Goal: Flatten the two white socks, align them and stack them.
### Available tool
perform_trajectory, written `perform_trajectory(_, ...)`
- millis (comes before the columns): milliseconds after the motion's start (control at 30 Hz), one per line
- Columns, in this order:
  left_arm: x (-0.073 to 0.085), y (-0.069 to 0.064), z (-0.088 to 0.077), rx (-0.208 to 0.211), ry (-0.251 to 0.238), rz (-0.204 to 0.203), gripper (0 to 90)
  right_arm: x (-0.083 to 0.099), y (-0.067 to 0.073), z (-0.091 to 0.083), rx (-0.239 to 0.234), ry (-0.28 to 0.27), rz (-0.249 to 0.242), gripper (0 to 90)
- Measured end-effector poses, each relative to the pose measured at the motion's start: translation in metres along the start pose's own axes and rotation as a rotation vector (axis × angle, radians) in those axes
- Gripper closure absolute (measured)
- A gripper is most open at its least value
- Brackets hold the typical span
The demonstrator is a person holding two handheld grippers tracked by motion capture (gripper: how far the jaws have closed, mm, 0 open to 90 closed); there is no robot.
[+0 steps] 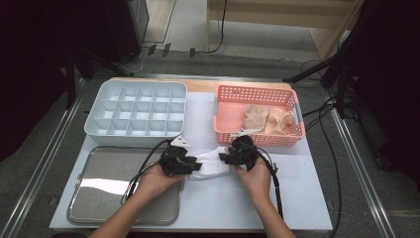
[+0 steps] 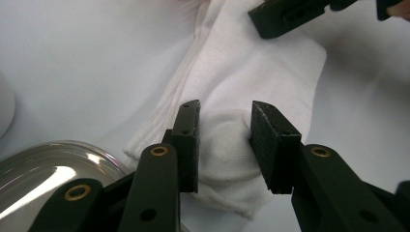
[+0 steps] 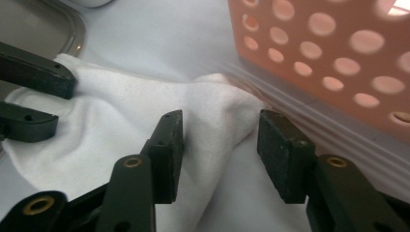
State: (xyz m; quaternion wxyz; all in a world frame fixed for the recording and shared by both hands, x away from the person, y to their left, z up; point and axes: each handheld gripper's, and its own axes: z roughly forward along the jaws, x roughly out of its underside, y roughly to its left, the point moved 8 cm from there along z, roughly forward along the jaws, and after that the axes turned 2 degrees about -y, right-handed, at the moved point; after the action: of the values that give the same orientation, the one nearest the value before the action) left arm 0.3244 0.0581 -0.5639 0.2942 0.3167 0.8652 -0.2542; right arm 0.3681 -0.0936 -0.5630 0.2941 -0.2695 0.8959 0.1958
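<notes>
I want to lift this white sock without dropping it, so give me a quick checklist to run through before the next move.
1. Left gripper has the white sock between its pads: ok, a bunched fold sits there and both pads press it.
2. Right gripper grips the sock: not ok, a gap shows at one pad.
3. Sock lies clear of the metal tray: cannot tell, its edge is near the rim.
4. Sock clear of the pink basket: ok, it lies on the table in front.
5. Divided white box out of the way: ok.
</notes>
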Motion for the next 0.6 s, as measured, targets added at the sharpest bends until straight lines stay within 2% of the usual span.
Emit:
perform_trajectory(133, 0.0, 0.0, 0.0, 0.002, -0.001, -0.003, 65.4, -0.004, -0.003, -0.009, -0.011, -0.023, 0.018, 60.7)
perform_trajectory(300, 0.0, 0.0, 0.0, 0.001, 0.0, -0.002, 65.4, -0.007, -0.007, -0.016, -0.02, -0.041, 0.049, 82.1)
perform_trajectory(433, 0.0, 0.0, 0.0, 0.002, 0.0, -0.002, 65.4, -0.005, -0.006, -0.012, -0.02, -0.017, 0.046, 84.6)
perform_trajectory(500, 0.0, 0.0, 0.0, 0.002, 0.0, -0.002, 65.4, -0.003, 0.0, -0.006, -0.014, 0.0, 0.02, 84.4)
perform_trajectory(600, 0.0, 0.0, 0.0, 0.003, 0.0, -0.001, 65.4, -0.001, 0.002, -0.001, -0.022, 0.011, 0.011, 75.5)
